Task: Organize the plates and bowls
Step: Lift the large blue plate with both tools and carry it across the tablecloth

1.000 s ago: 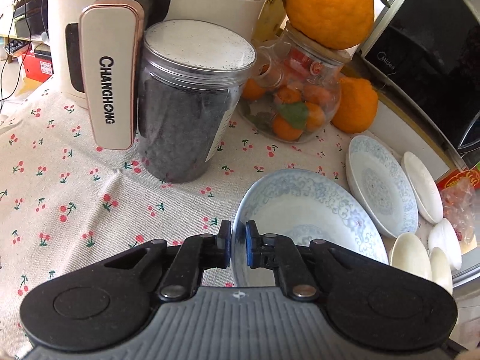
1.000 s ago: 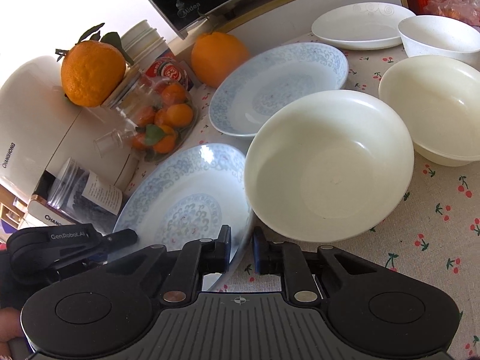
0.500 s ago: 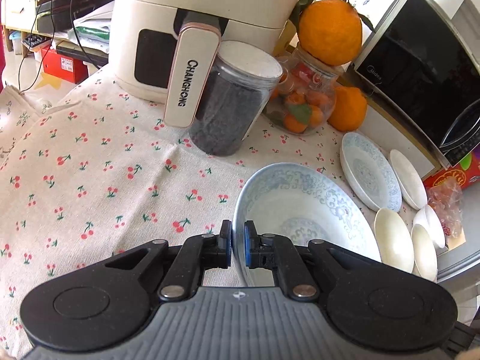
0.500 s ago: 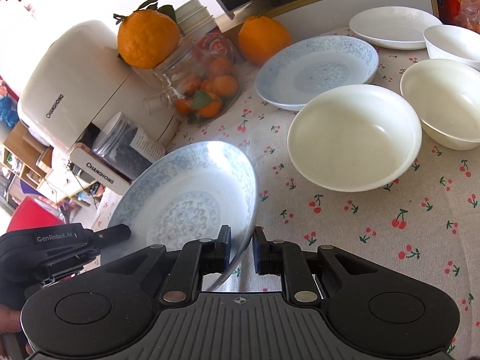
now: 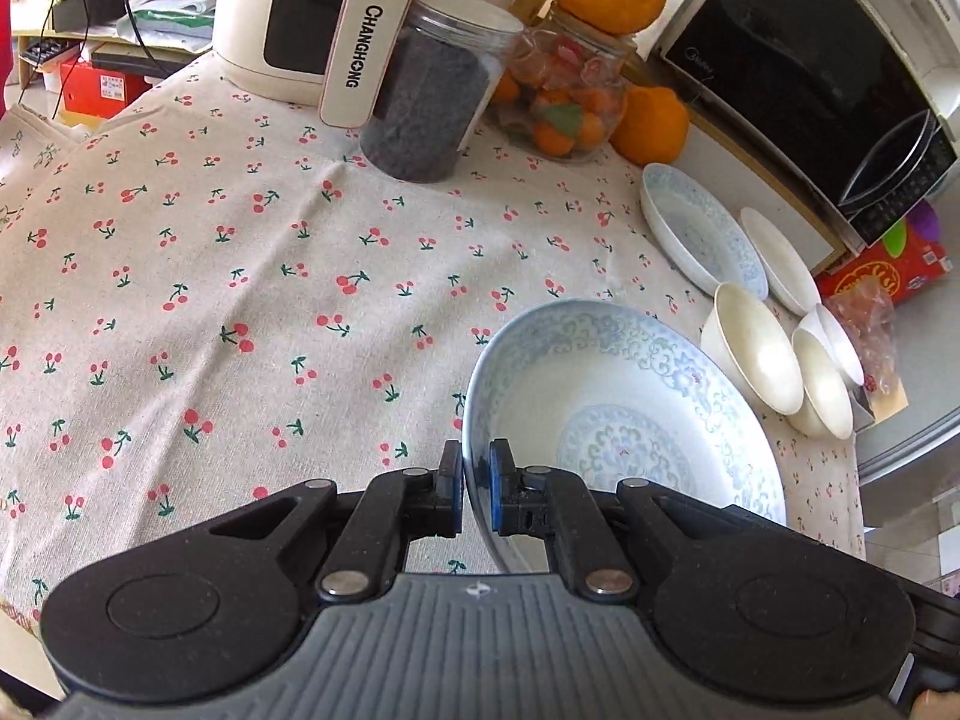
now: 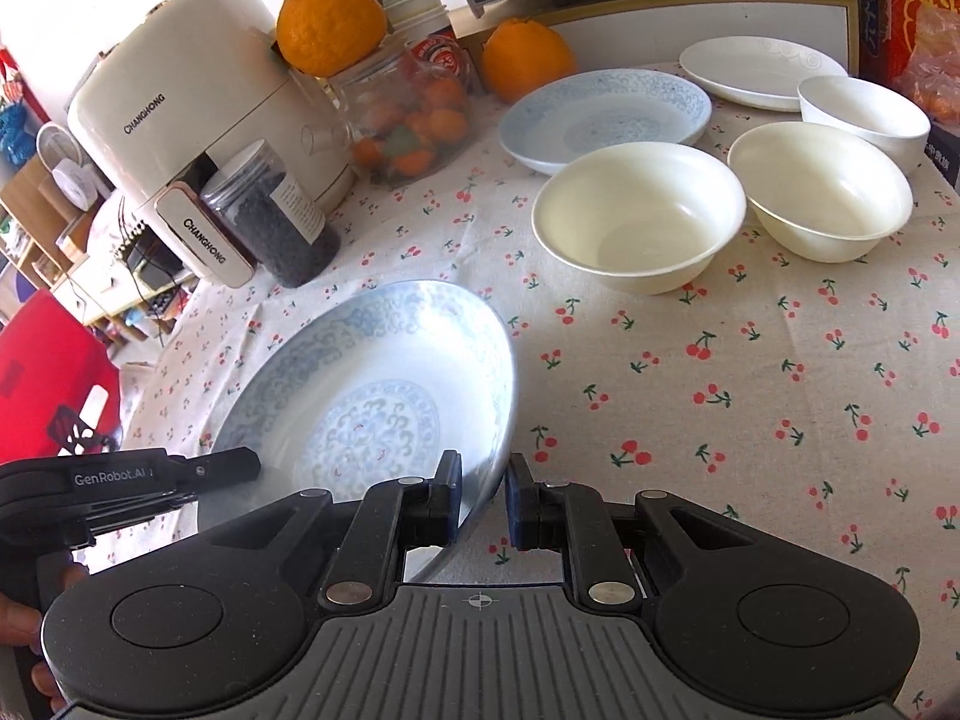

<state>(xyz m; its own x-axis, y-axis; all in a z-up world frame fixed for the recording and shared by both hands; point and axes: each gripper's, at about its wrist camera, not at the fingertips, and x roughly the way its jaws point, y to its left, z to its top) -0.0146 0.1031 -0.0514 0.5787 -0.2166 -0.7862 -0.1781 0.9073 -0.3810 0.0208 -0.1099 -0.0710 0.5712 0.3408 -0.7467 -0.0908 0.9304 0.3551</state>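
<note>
A blue-patterned plate (image 5: 624, 420) (image 6: 372, 396) is held tilted above the cherry-print tablecloth (image 5: 240, 276) by both grippers. My left gripper (image 5: 476, 483) is shut on its left rim. My right gripper (image 6: 485, 495) is shut on the opposite rim, and from there the left gripper (image 6: 240, 462) shows at the plate's far side. A second blue-patterned plate (image 6: 606, 117) (image 5: 702, 228) lies at the back beside a white plate (image 6: 762, 72). Two cream bowls (image 6: 639, 213) (image 6: 822, 186) and a white bowl (image 6: 864, 114) stand near them.
A cream air fryer (image 6: 180, 120), a jar of dark contents (image 5: 432, 96) and a glass jar of small oranges (image 5: 564, 96) with large oranges (image 6: 330, 24) line the back. A microwave (image 5: 810, 78) and a red box (image 5: 882, 270) stand at the right. The tablecloth's left edge drops off (image 5: 24, 132).
Both grippers have carried the blue-patterned plate back from the jars and appliances, which now look smaller and farther. The right gripper has rolled. Both grips are unchanged.
</note>
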